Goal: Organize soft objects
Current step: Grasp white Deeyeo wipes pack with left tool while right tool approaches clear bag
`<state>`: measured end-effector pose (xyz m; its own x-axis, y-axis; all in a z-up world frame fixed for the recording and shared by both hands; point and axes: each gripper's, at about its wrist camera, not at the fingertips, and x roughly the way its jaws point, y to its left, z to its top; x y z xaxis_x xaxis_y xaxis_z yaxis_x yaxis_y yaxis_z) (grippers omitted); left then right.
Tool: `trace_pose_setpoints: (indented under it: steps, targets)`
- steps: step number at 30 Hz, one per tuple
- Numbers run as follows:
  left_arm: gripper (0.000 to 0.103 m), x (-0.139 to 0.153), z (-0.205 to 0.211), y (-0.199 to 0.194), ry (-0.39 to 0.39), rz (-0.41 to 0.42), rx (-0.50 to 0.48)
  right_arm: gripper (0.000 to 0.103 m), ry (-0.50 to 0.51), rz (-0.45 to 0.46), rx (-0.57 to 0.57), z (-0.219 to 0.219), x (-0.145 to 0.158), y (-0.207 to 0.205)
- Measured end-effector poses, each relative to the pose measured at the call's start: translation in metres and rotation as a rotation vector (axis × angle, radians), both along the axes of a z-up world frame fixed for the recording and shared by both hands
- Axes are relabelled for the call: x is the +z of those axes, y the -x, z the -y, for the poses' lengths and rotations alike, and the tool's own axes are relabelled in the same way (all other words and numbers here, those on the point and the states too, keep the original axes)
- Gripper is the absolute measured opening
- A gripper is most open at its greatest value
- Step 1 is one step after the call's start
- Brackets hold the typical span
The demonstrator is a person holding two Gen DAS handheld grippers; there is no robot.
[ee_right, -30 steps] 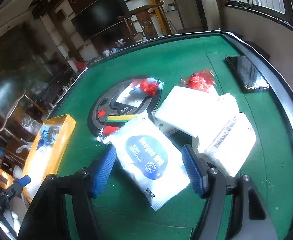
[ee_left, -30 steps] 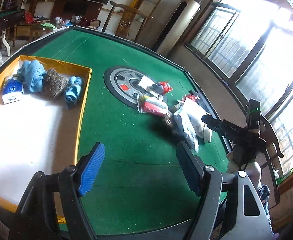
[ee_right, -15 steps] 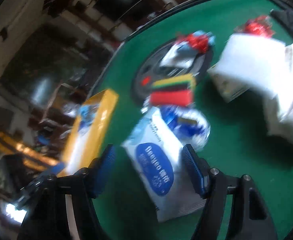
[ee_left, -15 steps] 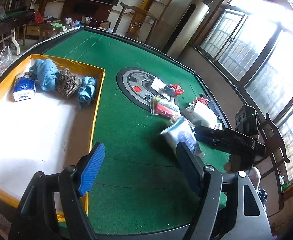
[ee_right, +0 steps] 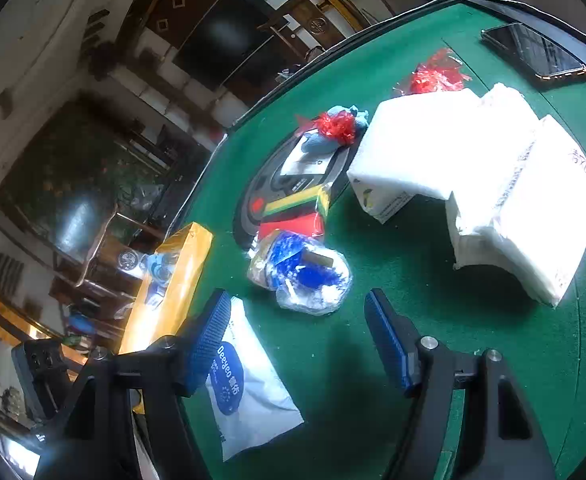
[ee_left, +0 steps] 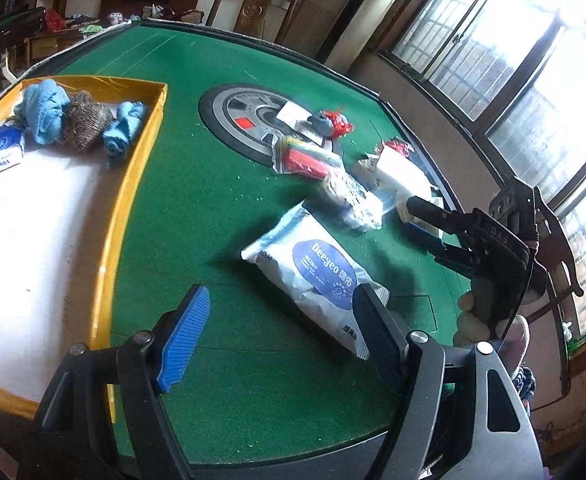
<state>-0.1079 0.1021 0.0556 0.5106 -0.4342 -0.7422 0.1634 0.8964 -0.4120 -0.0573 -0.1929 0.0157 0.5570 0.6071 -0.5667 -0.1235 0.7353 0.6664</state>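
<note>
A white Deeyeo wipes pack [ee_left: 317, 276] lies flat on the green table, just ahead of my open, empty left gripper [ee_left: 281, 320]; it also shows in the right wrist view [ee_right: 245, 388], low left. My right gripper [ee_right: 297, 336] is open and empty, and shows in the left wrist view [ee_left: 433, 224] at the right. A clear bag with blue contents [ee_right: 305, 276] lies just ahead of it. White tissue packs [ee_right: 493, 184], a red-yellow-green pack [ee_right: 297, 212] and red bows [ee_right: 337, 126] lie beyond. The yellow tray [ee_left: 133, 200] holds blue cloths [ee_left: 45, 112].
A phone [ee_right: 533, 52] lies at the table's far right edge. A round grey emblem [ee_left: 249, 120] marks the table's middle. The tray also holds a brown woven ball [ee_left: 87, 126] and a small tissue pack [ee_left: 3, 152].
The right gripper carried the Deeyeo pack left toward the tray, let it go on the felt, and pulled back. The clear blue bag is now uncovered.
</note>
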Motion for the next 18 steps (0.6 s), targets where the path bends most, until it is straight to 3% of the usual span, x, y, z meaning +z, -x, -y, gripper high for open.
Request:
trace_pose_setpoints:
  steps: [9, 18]
  targets:
    - [0.074, -0.033, 0.051, -0.021, -0.011, -0.132, -0.017, 0.065, -0.023, 0.02, 0.006, 0.005, 0.005, 0.002]
    - [0.074, -0.032, 0.091, -0.044, -0.139, -0.075, -0.025, 0.065, -0.03, 0.028, -0.018, 0.006, 0.004, 0.003]
